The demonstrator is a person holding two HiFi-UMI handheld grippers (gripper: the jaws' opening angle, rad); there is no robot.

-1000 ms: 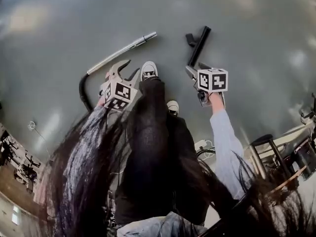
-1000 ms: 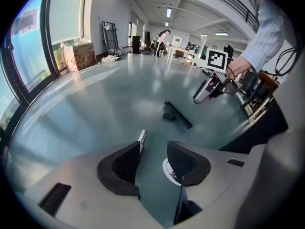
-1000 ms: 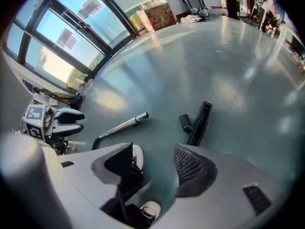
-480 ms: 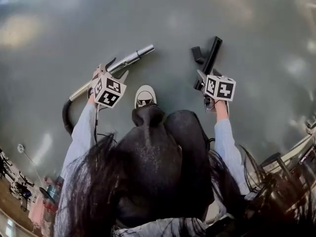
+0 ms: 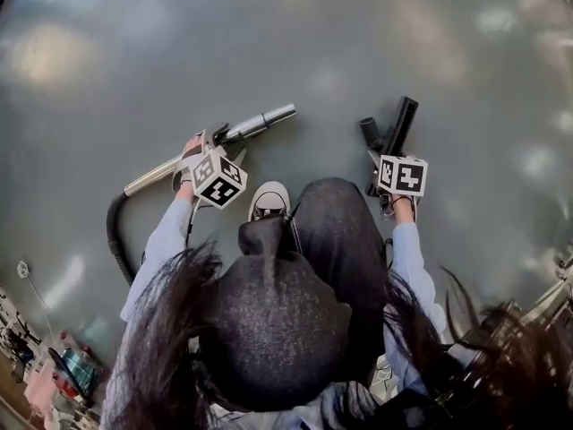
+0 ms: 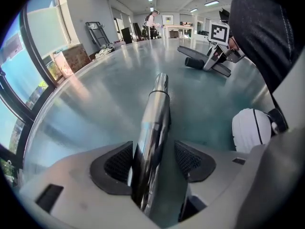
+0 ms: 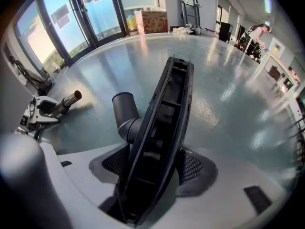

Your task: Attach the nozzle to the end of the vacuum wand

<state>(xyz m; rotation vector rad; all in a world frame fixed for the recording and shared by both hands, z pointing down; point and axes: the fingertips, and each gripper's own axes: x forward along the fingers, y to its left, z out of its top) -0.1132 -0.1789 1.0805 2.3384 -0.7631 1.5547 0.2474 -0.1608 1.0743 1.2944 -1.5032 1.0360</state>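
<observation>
A silver vacuum wand (image 5: 242, 131) lies on the grey-green floor, its black hose (image 5: 115, 236) curving off to the left. My left gripper (image 5: 215, 139) straddles the wand's shaft (image 6: 155, 123). Its jaws have just been opening, and the dark pads (image 6: 189, 159) stand off the tube with a gap on the right side. The black nozzle (image 5: 395, 134) lies on edge to the right, its round neck (image 7: 125, 109) pointing toward the wand. My right gripper (image 5: 383, 156) sits over the nozzle body (image 7: 164, 128). Its jaws have also just been opening, with the nozzle between them.
A white shoe (image 5: 269, 202) rests on the floor between the two grippers, close to the left one (image 6: 251, 128). Tall windows (image 7: 62, 18), a cardboard box (image 7: 151, 20) and a treadmill (image 6: 97, 32) line the room's far edges.
Both grippers have come down to the floor, the left onto the wand and the right onto the nozzle. Both pairs of jaws stand wider than before. The head has dipped lower.
</observation>
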